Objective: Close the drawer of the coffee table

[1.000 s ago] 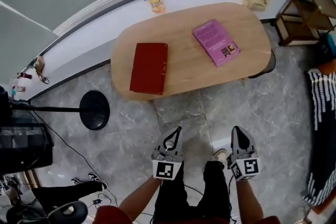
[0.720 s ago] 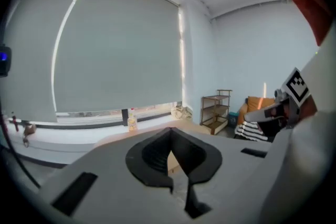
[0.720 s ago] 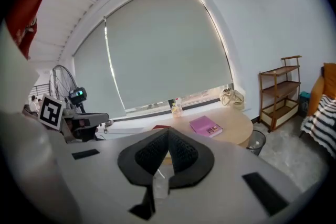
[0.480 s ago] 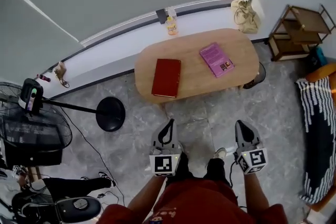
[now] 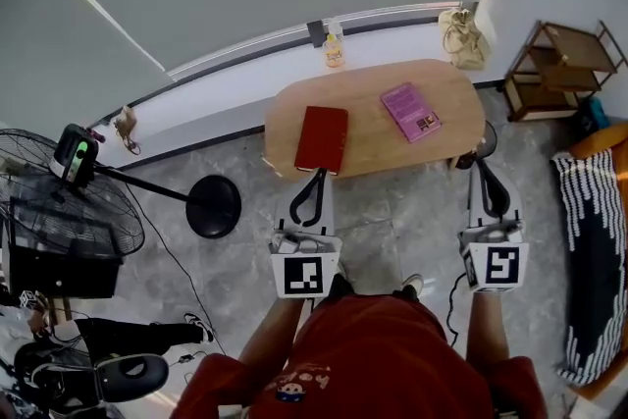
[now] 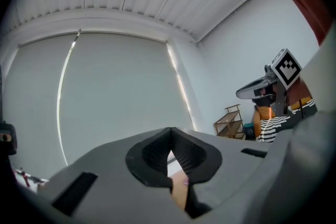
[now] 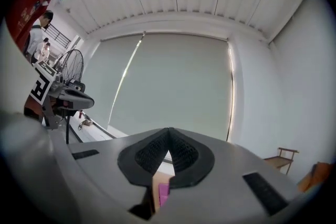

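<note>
The oval wooden coffee table stands ahead by the window wall, with a red book and a pink book on its top. No open drawer shows along its near edge. My left gripper and right gripper are held level, high above the floor and short of the table, both shut with nothing between the jaws. In the left gripper view the jaws meet over a sliver of tabletop. In the right gripper view the closed jaws frame a bit of the pink book.
A fan on a pole with a round black base stands to the left. At the right are a wooden shelf and a striped cushion. On the sill sit a bottle and a bag.
Both grippers have risen a long way and now point level. The head view has lifted too, so the table looks smaller and farther off. The jaws stayed shut.
</note>
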`<state>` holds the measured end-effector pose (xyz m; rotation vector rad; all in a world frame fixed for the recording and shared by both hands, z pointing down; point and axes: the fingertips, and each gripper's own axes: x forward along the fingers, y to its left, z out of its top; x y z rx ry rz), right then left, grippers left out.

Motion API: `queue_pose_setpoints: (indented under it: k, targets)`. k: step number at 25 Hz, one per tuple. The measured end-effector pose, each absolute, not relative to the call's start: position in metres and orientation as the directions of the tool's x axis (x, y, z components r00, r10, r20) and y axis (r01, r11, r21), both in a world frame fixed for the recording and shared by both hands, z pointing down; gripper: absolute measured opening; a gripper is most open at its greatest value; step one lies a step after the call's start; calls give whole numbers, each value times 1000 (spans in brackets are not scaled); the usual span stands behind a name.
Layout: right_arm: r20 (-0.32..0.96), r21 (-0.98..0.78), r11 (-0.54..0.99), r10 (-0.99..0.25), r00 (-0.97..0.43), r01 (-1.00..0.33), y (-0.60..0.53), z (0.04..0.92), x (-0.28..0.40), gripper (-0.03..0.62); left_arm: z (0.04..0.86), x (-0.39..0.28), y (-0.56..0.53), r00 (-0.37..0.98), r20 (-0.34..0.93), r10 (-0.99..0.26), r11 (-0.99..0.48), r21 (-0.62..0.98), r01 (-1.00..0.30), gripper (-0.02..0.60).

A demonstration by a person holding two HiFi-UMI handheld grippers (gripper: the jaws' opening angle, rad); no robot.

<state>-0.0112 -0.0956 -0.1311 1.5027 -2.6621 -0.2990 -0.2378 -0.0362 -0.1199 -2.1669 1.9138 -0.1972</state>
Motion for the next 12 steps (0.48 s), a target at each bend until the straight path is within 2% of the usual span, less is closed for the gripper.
queue_pose_setpoints:
  k: [3, 6, 12]
  targets:
    - [-46, 232, 490, -857, -513, -840, -97, -140, -9, -3, -133, -232, -35, 175, -55, -983, -142, -370, -918, 8]
    - [-45, 242, 479, -863, -503, -844, -98, -140, -5, -3, -136, -232, -34, 170, -81, -982, -133, -337, -932, 8]
    - [-51, 234, 474, -866, -498, -849, -103, -137, 1, -3, -137, -233, -39, 164, -80, -983, -123, -372, -920, 8]
